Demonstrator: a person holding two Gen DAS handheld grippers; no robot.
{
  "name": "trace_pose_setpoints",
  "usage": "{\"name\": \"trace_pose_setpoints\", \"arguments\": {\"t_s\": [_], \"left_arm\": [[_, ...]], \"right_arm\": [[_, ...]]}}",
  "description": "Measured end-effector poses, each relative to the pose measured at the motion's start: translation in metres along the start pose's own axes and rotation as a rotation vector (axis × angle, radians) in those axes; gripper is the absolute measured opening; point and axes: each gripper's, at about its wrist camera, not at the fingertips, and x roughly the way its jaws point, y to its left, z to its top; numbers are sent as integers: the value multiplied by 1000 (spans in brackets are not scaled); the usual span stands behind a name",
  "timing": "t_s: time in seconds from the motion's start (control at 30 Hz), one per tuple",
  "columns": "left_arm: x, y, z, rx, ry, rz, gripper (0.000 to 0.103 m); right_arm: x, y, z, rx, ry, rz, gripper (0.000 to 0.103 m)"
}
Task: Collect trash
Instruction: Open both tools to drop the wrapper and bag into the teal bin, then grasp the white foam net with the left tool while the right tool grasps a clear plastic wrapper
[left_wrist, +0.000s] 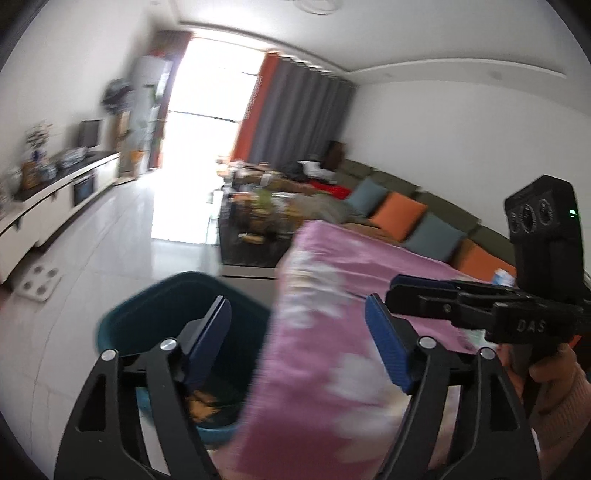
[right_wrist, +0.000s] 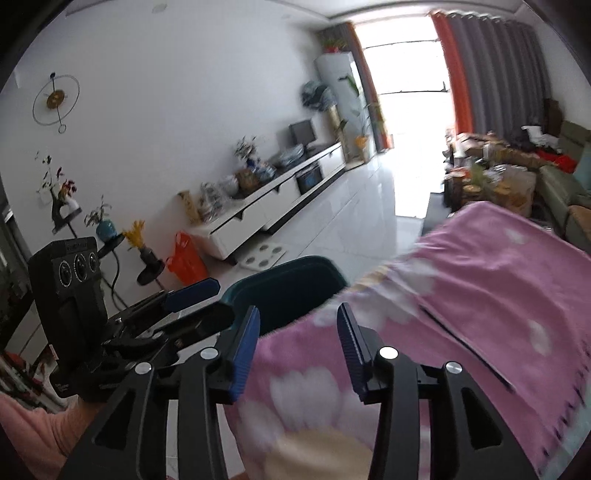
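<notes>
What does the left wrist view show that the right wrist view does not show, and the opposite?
Only the left wrist view shows trash inside the teal bin and orange sofa cushions. Only the right wrist view shows a wall clock and an orange bag. Both show the bin, the pink flowered cloth and both open, empty claws: left, right.

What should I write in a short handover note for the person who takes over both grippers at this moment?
Left gripper: open, holding nothing, above the edge where the teal bin meets the pink flowered blanket.
Right gripper: open, holding nothing, above the same blanket edge.
The bin stands on the floor against the blanket; something orange-brown lies at its bottom, too blurred to name.
Done: some items seem already binned.
Left: no loose trash shows on the blanket; the cluttered coffee table is probably next.
</notes>
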Motion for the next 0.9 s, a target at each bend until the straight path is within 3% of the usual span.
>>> {"name": "trace_pose_setpoints", "arguments": {"t_s": [0.27,0.5,0.7,0.9], "left_arm": [[30,-94,-18,100,84,-249,76],[58,-179,-43,178,207,-486,76],[81,-239,-70,247,322,-597,76],[108,-273,-87,258,410,-640,75]], "right_arm": [[-95,-48,-41,102,-106,-163,43],[-164,-80,-80,182,-181,-325,44],[-205,-105,-107,258,-224,-438,44],[-217,-118,-127,321,-219,-502,48]]}}
